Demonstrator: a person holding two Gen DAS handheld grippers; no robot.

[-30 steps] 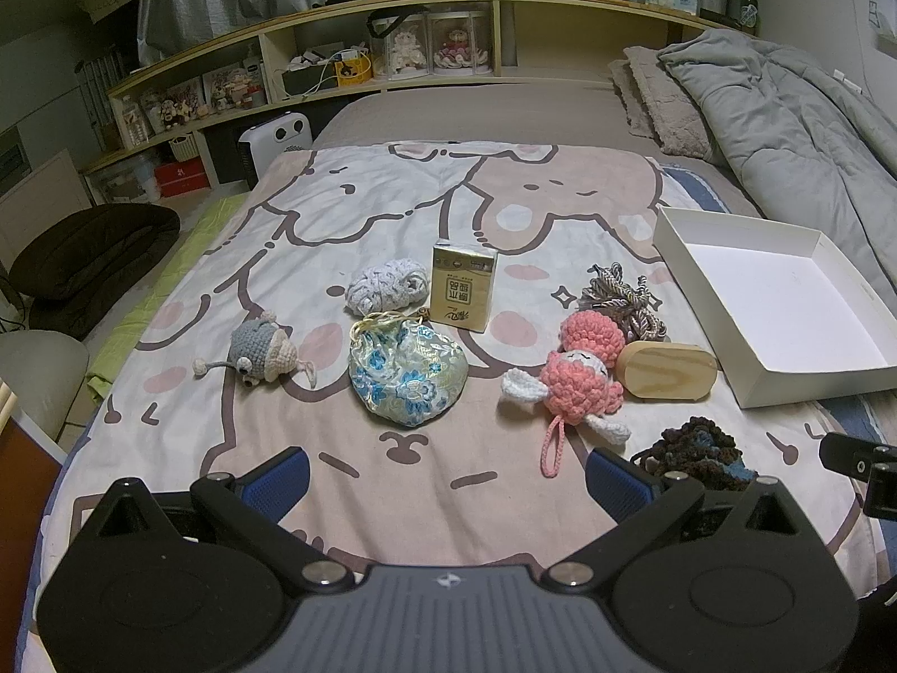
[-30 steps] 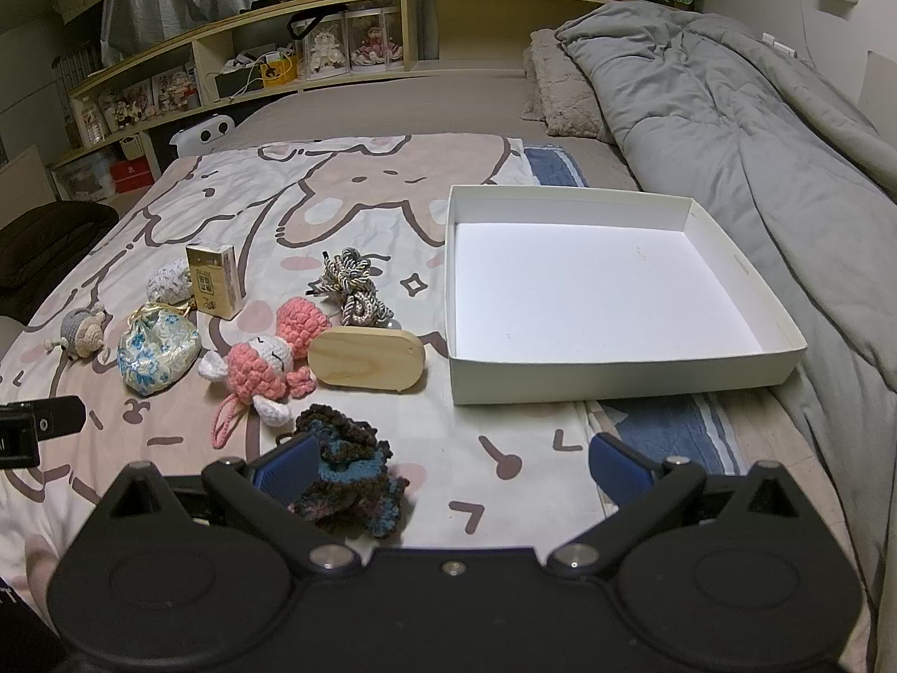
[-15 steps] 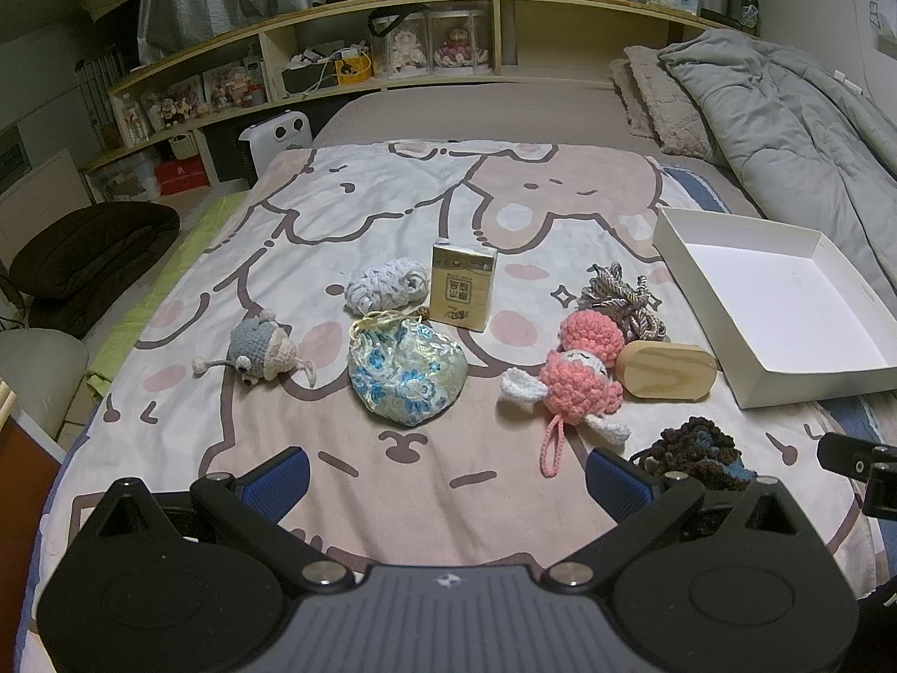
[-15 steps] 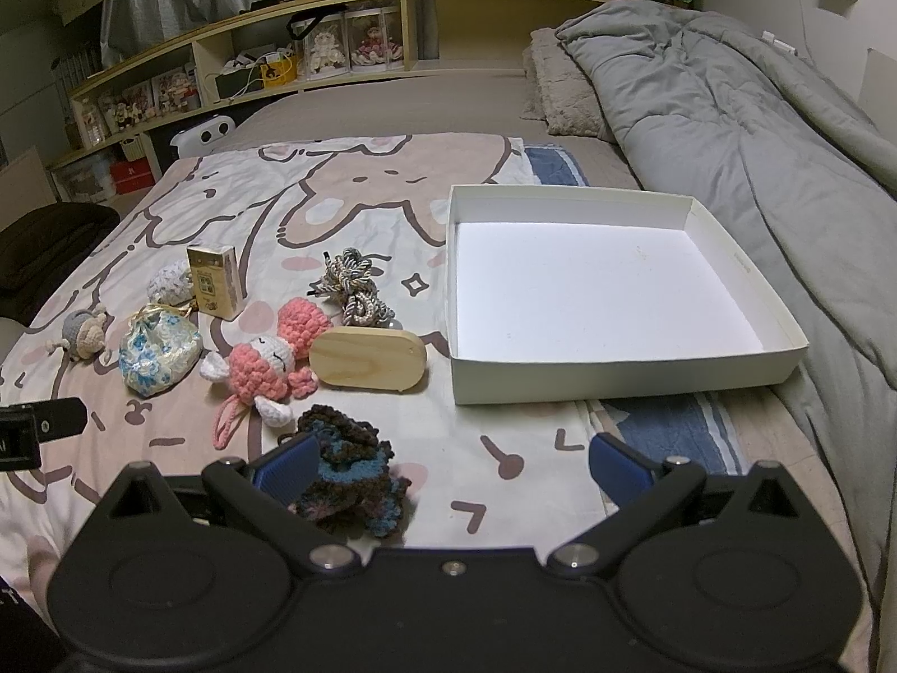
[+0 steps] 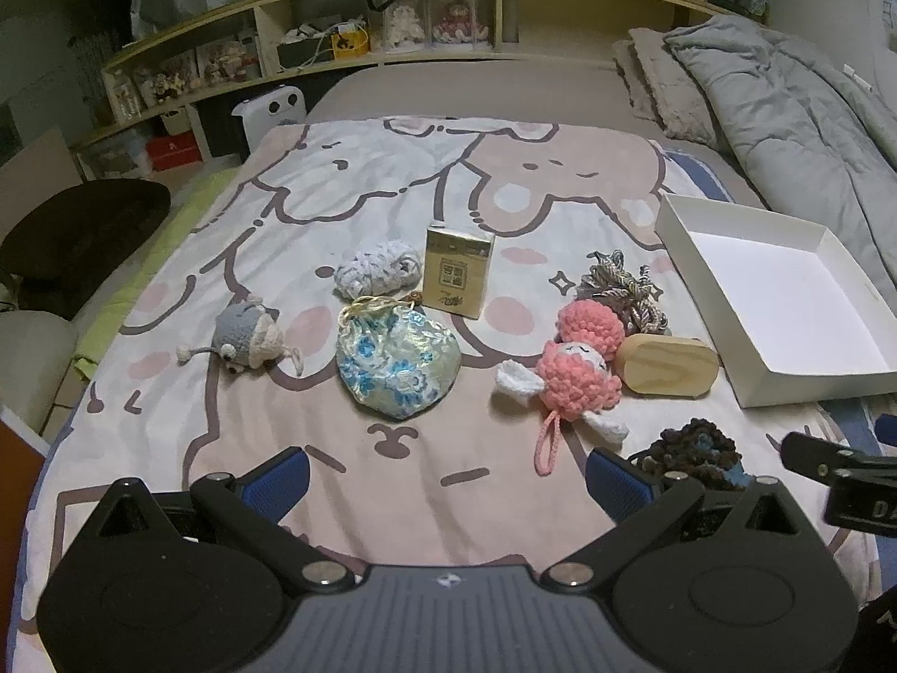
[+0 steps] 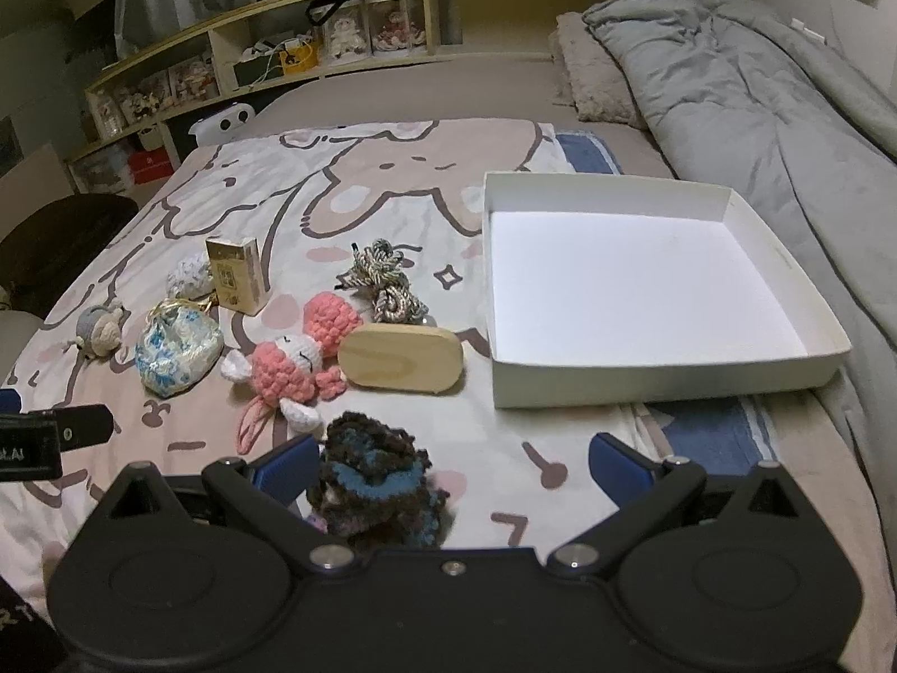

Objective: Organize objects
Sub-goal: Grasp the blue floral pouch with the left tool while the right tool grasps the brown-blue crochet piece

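Small objects lie on the cartoon bedspread: a grey crochet mouse [image 5: 246, 333], a floral pouch [image 5: 397, 365], a pale yarn ball [image 5: 377, 273], a gold box [image 5: 457, 270], a pink crochet bunny [image 5: 577, 373], a wooden oval block [image 5: 667, 365], twisted cord [image 5: 625, 289] and a dark brown-blue scrunchie [image 6: 373, 485]. An empty white tray [image 6: 661, 378] sits to the right. My left gripper [image 5: 448, 474] is open above bare bedspread. My right gripper [image 6: 451, 465] is open, with the scrunchie lying by its left finger [image 6: 286, 462].
A grey duvet [image 6: 785, 112] and pillows lie along the right. A wooden shelf headboard [image 5: 392, 28] with boxes and dolls runs along the back. A dark cushion [image 5: 78, 235] sits off the bed's left edge.
The right gripper has moved slightly forward and down toward the scrunchie, which now lies closer between its fingers. The left gripper has barely moved.
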